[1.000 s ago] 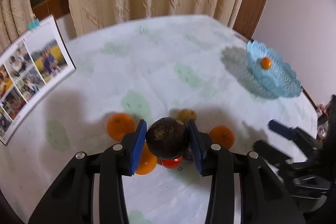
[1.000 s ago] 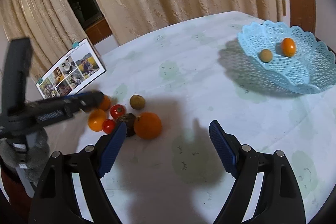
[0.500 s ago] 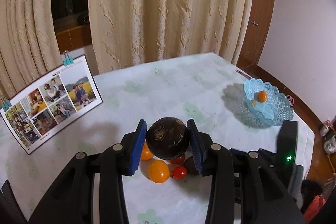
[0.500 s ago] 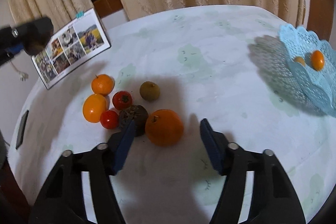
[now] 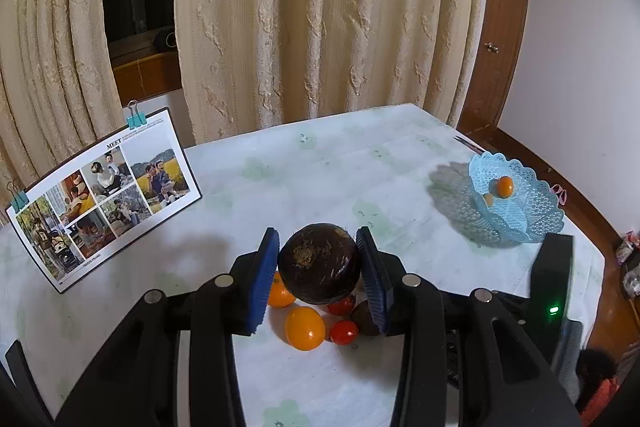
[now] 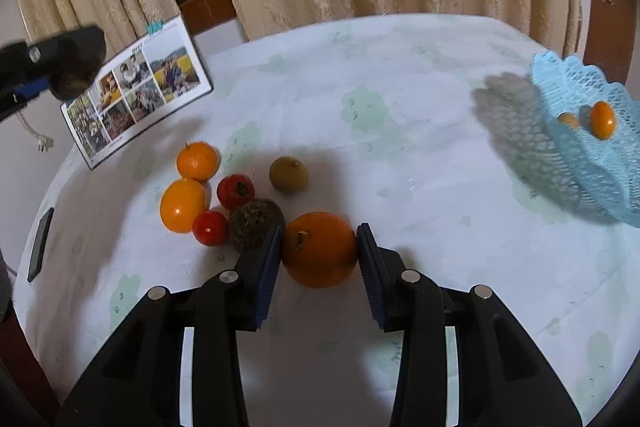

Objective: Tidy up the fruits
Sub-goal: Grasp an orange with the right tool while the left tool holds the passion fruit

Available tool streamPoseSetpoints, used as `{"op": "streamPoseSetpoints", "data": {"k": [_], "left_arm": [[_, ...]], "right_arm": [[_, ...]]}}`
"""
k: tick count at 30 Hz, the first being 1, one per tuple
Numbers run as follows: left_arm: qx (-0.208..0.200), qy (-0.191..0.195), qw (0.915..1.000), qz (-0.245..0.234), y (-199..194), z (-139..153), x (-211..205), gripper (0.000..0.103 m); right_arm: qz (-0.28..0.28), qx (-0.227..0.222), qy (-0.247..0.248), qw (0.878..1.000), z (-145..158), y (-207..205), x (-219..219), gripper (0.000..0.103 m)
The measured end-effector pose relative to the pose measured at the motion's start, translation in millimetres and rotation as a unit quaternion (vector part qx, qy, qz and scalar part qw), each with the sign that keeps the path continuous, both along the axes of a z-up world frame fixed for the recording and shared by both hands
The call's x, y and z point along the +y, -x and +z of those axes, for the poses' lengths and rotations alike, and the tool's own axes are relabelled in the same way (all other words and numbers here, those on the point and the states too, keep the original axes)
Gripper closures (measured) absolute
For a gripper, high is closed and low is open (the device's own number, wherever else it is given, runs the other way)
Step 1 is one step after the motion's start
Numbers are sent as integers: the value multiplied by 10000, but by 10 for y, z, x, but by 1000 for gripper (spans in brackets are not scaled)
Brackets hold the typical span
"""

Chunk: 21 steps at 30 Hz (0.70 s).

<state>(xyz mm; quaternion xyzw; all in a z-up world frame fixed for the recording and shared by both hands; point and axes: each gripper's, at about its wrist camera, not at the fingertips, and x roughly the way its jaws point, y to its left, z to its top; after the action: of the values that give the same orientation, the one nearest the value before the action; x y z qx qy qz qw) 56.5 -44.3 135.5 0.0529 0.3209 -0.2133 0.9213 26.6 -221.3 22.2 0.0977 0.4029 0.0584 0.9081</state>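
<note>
While left gripper [image 5: 319,277] carries dark fruit [image 5: 319,269] higher above tabletop [image 5: 320,183], right gripper [image 6: 319,259] has narrowed around large orange [image 6: 319,249]; basket [image 6: 600,183] trips next.

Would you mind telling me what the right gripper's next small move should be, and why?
Probably lift straight up. The right gripper has its pads against both sides of the orange, which rests on the table close beside a dark fruit. The basket lies off to the right, so rising first should avoid nudging the neighbours.

Left gripper [image 5: 319,269] clamped and raised; right gripper [image 6: 319,257] nearly closed, low.
</note>
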Motion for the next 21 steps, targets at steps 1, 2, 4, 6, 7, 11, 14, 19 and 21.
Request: {"op": "streamPoseSetpoints", "data": {"k": [1, 2, 4, 6, 7, 11, 14, 19, 21], "left_arm": [[-12, -10, 10000, 8, 2, 1, -2, 63], [-39, -32, 10000, 19, 13, 2, -10, 63], [-59, -45, 10000, 27, 17, 6, -20, 63], [-76, -59, 10000, 11, 31, 5, -37, 63], [-80, -66, 9999, 11, 34, 2, -43, 63], [-142, -158, 9998, 60, 53, -13, -84, 63], [-233, -260, 9993, 117, 79, -24, -126, 62], [-321, -359, 9987, 144, 118, -42, -187, 62], [-336, -403, 9985, 149, 128, -56, -212, 63]], "right_arm": [[-62, -79, 2, 9999, 44, 26, -34, 64], [-124, -139, 0, 9998, 85, 48, -77, 64], [-281, -271, -25, 9992, 181, 86, -184, 64], [-510, -432, -35, 9978, 297, 138, -345, 64], [-634, -508, -26, 9967, 352, 163, -424, 63], [-1048, -730, -37, 9918, 515, 248, -732, 63], [-1356, -838, -42, 9872, 593, 291, -963, 63], [-1782, -958, -58, 9793, 666, 379, -1323, 63], [-1914, -1012, -23, 9763, 698, 413, -1414, 63]]}}
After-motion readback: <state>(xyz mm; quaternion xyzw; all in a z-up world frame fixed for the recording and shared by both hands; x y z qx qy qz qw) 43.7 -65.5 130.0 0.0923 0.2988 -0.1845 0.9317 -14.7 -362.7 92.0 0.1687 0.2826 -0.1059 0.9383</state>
